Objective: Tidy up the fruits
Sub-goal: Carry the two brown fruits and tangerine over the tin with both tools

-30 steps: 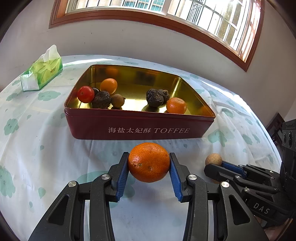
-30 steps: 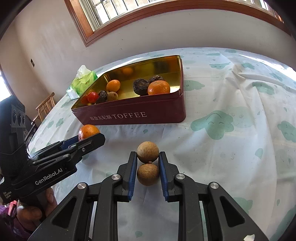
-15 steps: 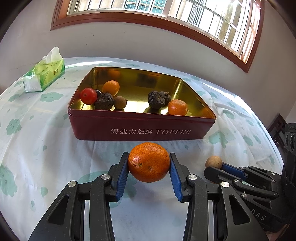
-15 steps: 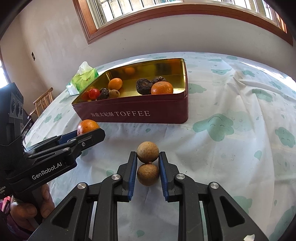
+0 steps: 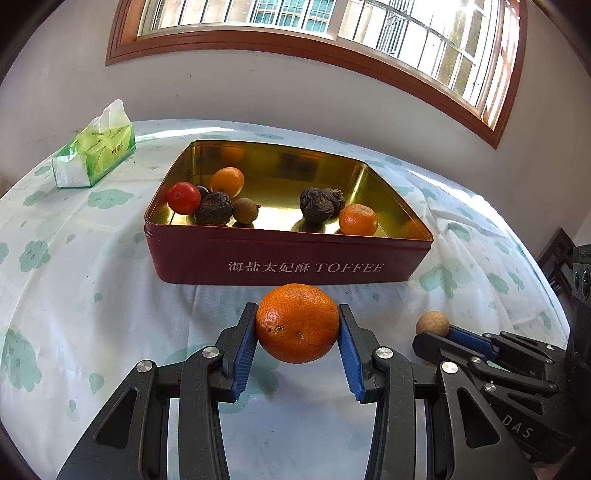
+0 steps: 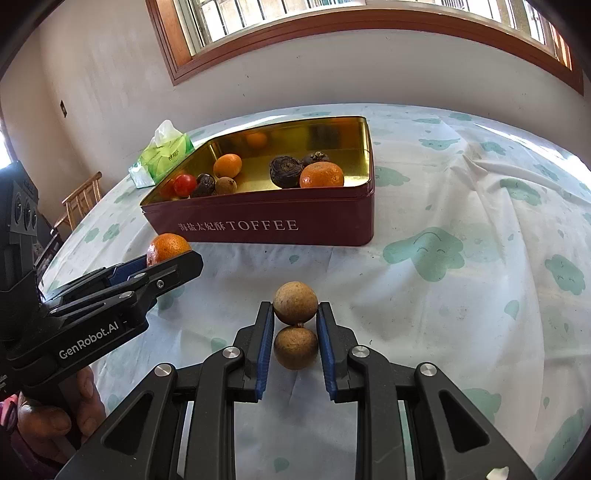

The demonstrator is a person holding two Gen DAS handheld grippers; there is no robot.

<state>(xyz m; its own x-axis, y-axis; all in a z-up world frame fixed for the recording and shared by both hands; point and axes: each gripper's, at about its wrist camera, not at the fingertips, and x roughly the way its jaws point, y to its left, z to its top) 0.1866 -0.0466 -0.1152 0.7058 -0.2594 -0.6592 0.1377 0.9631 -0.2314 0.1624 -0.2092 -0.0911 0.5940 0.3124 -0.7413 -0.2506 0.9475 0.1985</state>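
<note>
Orange mandarin (image 5: 297, 323) clamped in left gripper (image 5: 297, 332); right gripper (image 6: 295, 334) clenched on two longans (image 6: 295, 302). Carry step; next, lift over tin (image 5: 288, 264) wall, release inside.

Both views are taken from the wrists, looking forward and downward along the fingers, close over the clothed table (image 5: 74, 295). The red tin (image 5: 288, 258) is seen in mid-frame from the left wrist and at upper centre from the right wrist (image 6: 266, 221) — shared by both, as are the tissue pack (image 5: 96, 151) and the window (image 6: 332, 14). Each gripper appears at the other view's lower edge.
</note>
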